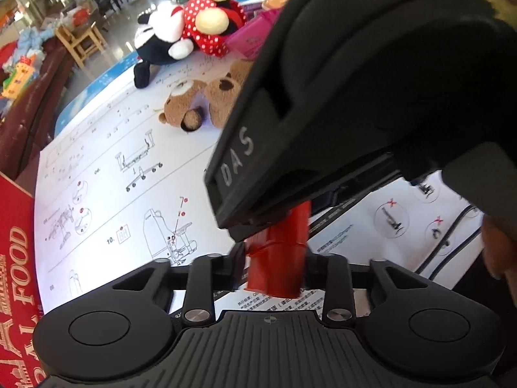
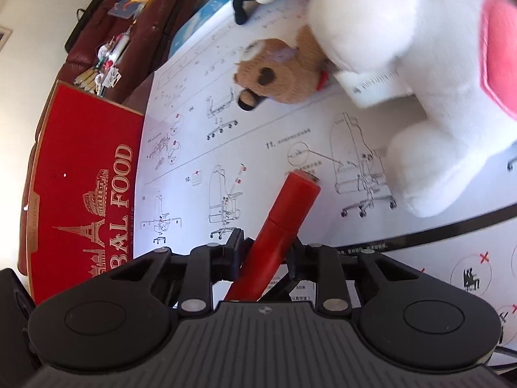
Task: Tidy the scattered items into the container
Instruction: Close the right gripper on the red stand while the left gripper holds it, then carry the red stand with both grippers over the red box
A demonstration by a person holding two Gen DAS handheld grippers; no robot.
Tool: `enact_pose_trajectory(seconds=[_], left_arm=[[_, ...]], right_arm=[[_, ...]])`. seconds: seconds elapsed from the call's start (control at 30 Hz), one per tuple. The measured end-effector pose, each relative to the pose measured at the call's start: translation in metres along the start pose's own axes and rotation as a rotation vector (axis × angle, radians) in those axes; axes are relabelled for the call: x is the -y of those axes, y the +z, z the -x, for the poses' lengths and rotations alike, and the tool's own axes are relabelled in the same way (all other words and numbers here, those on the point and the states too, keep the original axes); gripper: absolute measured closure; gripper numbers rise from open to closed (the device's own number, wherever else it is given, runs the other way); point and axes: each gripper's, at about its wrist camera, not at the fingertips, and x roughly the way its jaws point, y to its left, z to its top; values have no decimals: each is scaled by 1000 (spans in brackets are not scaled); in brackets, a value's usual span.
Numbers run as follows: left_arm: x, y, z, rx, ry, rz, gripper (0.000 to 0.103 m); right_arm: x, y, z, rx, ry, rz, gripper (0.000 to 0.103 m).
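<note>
Between the two grippers, just above the white instruction sheet [image 2: 274, 135], a red tube-shaped item [image 2: 278, 226] was held at both ends. The right gripper [image 2: 268, 258] had its jaws drawn narrow against the tube's lower part, so that the tube slanted up and away from it, its far end [image 2: 305, 177] showing a pale rim. In the left wrist view the left gripper [image 1: 273, 265] likewise had its jaws nearly closed on the red tube [image 1: 281, 258], with the black body of the right gripper [image 1: 355, 97], marked "DAS", looming over it from above. On the sheet beyond lay a brown teddy bear [image 2: 278, 74] on its side, and just beside it a white plush toy [image 2: 420, 80] with a pink patch. Farther back lay a black-and-white plush in a red polka-dot dress [image 1: 194, 26]. A red cardboard box [image 2: 87, 174] lettered "FOOD" stood at the sheet's left edge, against a dark red sofa [image 2: 142, 29] strewn with small clutter.
</note>
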Motion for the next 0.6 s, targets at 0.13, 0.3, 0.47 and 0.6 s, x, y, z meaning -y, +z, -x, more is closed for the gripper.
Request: enact_pose_trajectory(seconds=[0.13,0.3,0.47,0.6], left_arm=[[-4,-1,8,23,8,-5,77],[-5,-5,16,34,9,7,77],[-6,-8,27,60,13,14,77],[-3,-11,39,86,25,19,77]], right_arm=[[-9,2,4,9,-6,22,72],[-20,2,4,13,-27,48,72],[-31,3,9,31,-37,78,72],[-41,3,15,48,-38,102,72]])
